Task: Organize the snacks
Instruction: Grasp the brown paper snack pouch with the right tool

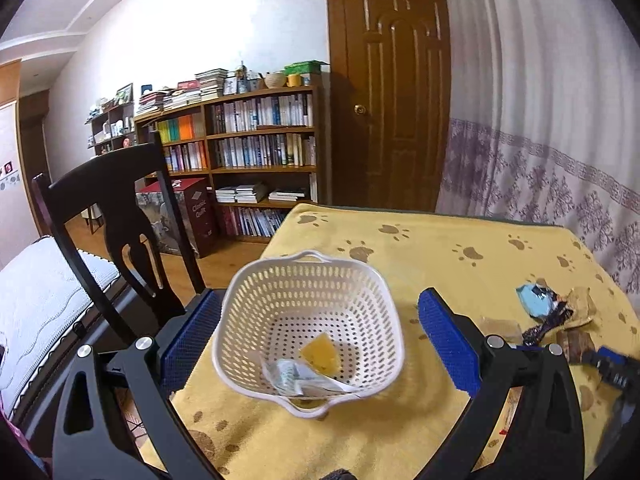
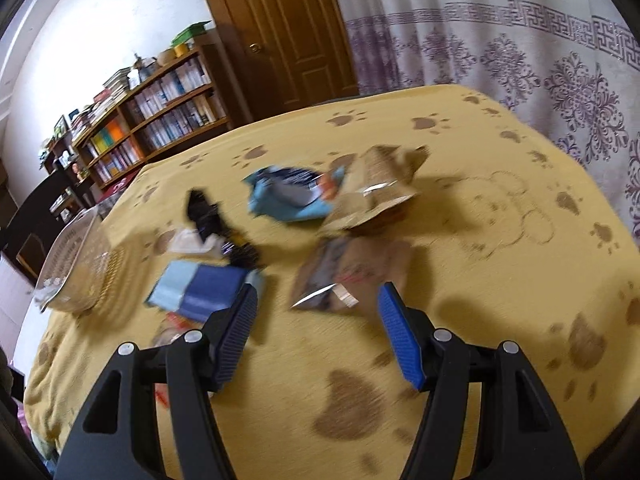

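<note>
Left gripper (image 1: 320, 334): fingers wide apart, flanking a white perforated basket (image 1: 308, 280) holding two wrappers, touching nothing. Right gripper (image 2: 318, 330): fingers apart and empty, with blurred snack packets (image 2: 288, 196) scattered just ahead. Yellow paw-print tabletop (image 2: 460, 240); bookshelf (image 1: 256, 152), wooden door (image 1: 392, 88), curtain beyond

A white perforated plastic basket (image 1: 308, 332) w/ two handles was set upright on the yellow paw-print cloth; inside, a yellow wedge-shaped packet (image 1: 320, 354) and a crumpled white-green wrapper (image 1: 294, 376) were seen at the bottom. To its right, loose snacks were scattered close together: a light-blue packet (image 2: 286, 196), a tan paper pouch (image 2: 376, 188), a brown foil pouch (image 2: 344, 272), a blue-and-pale-blue packet (image 2: 204, 290) and a dark wrapper (image 2: 208, 216), blurred.
</note>
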`<state>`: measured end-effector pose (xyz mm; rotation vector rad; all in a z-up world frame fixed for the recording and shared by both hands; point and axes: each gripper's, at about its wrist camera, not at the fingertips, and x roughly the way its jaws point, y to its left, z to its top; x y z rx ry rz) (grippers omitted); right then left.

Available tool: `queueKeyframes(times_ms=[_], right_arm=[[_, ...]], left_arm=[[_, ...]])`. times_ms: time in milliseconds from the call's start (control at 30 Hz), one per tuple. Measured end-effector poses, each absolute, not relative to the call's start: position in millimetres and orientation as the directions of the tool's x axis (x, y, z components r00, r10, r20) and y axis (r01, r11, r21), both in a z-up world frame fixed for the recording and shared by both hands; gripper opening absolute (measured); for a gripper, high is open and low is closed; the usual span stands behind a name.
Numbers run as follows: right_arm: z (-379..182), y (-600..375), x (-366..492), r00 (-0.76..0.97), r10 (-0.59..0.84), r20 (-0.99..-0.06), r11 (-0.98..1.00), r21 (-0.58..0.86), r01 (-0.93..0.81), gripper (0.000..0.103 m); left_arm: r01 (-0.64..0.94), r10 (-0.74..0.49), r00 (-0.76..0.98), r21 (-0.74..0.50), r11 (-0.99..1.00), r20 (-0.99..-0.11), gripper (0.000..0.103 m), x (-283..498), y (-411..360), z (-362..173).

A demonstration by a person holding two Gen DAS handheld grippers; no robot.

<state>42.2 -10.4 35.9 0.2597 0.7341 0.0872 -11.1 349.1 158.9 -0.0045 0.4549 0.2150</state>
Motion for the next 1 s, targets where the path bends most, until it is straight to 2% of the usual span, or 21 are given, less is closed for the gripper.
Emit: queueKeyframes(times_ms=[267, 567, 1000], right_arm=[[33.9, -36.6, 93.1, 0.725, 0.141, -0.675, 0.970, 0.241, 0.036, 0.064], [23.4, -37.1, 128.2, 0.669, 0.239, -0.704, 0.954, 0.299, -0.026, 0.065], [11.8, -13.9, 76.7, 0.598, 0.302, -0.743, 0.953, 0.235, -0.191, 0.066]], left_arm=[[-0.158, 0.187, 0.873, 0.101, 0.982, -0.451, 0.100, -7.5, 328.6, 149.5], [-0.134, 0.169, 0.865, 0.109, 0.985, -0.471, 0.100, -4.3, 326.2, 143.3], [-0.112, 0.152, 0.858, 0.109, 0.988, -0.490, 0.100, -1.4, 321.3, 136.4]])
